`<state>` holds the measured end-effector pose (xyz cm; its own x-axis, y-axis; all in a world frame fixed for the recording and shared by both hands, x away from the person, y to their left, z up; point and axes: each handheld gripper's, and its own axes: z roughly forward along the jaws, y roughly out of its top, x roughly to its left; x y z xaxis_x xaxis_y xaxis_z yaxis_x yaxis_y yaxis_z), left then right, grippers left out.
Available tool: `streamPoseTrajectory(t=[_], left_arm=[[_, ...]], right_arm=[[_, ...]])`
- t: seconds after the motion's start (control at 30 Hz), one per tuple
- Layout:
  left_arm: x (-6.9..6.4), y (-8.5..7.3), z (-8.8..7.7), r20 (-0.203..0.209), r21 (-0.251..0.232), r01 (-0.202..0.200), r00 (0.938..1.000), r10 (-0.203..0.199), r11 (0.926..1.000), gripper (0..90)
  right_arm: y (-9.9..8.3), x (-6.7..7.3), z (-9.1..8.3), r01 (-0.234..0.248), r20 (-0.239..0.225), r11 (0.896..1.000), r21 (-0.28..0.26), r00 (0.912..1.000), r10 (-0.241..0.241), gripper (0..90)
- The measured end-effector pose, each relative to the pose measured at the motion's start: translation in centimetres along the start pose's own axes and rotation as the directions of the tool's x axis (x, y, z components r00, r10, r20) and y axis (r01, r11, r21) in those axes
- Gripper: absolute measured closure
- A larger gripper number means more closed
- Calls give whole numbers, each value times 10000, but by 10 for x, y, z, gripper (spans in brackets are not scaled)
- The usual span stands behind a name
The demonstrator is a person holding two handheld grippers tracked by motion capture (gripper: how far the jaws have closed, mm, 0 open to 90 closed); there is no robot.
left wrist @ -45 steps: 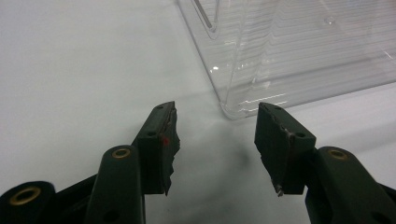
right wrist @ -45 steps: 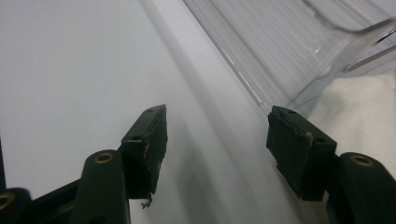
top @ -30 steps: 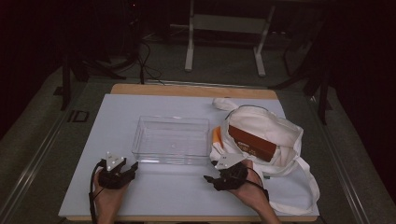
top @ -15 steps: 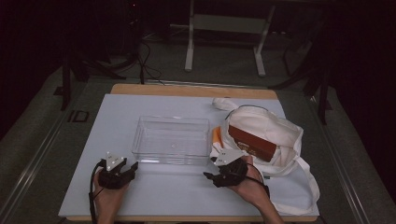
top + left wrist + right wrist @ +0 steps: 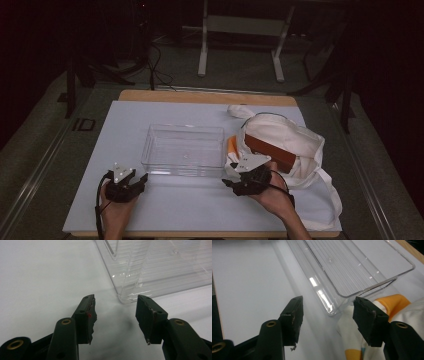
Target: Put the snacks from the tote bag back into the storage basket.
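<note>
Your right gripper [image 5: 325, 312] has its jaws parted with nothing between the pads; in the right gripper view they frame the near corner of the clear plastic bin [image 5: 352, 267], and the right-hand jaw sits just over the white cloth bag [image 5: 352, 340] with its orange patch. Your left gripper [image 5: 115, 315] is likewise spread and empty, hovering above the bare white mat [image 5: 37, 277] with the bin's other near corner [image 5: 130, 293] just ahead at centre frame. That stance reads as a ready pose, each hand parked at a corner of the bin so either can go to work. In the high view the bin [image 5: 183, 150] sits mid-frame, open side up and empty, probably waiting to receive things, while the bag [image 5: 295, 145] lies at centre right touching it, mouth open, with a brown box [image 5: 270, 152] showing inside. You have open mat at the lower left and along the bottom edge; the right side is tighter, with bag folds and a loose strap trailing toward the lower right table edge [image 5: 210, 234].
</note>
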<state>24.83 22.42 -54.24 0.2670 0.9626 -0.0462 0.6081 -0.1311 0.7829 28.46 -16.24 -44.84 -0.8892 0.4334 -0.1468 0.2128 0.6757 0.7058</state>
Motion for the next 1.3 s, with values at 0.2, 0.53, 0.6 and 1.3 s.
streamPoseTrajectory(t=[0.2, 0.53, 0.6, 1.3], left_arm=[[0, 0, 0, 10, 1, 2, 10000, -2, 10000, 502], [0, 0, 0, 11, 0, 16, 10000, -16, 10000, 502], [0, 0, 0, 15, -1, 22, 10000, -22, 10000, 502], [0, 0, 0, 35, 25, 24, 10000, -24, 10000, 501]], right_arm=[[2, -3, -6, 119, 34, 9999, 28, 9999, -119, 410], [6, -9, -13, 336, 314, 9989, 337, 9989, -346, 406], [6, -11, -15, 333, 355, 9988, 351, 9988, -346, 410], [4, -33, -40, 119, 745, 9998, 153, 9971, -130, 406]])
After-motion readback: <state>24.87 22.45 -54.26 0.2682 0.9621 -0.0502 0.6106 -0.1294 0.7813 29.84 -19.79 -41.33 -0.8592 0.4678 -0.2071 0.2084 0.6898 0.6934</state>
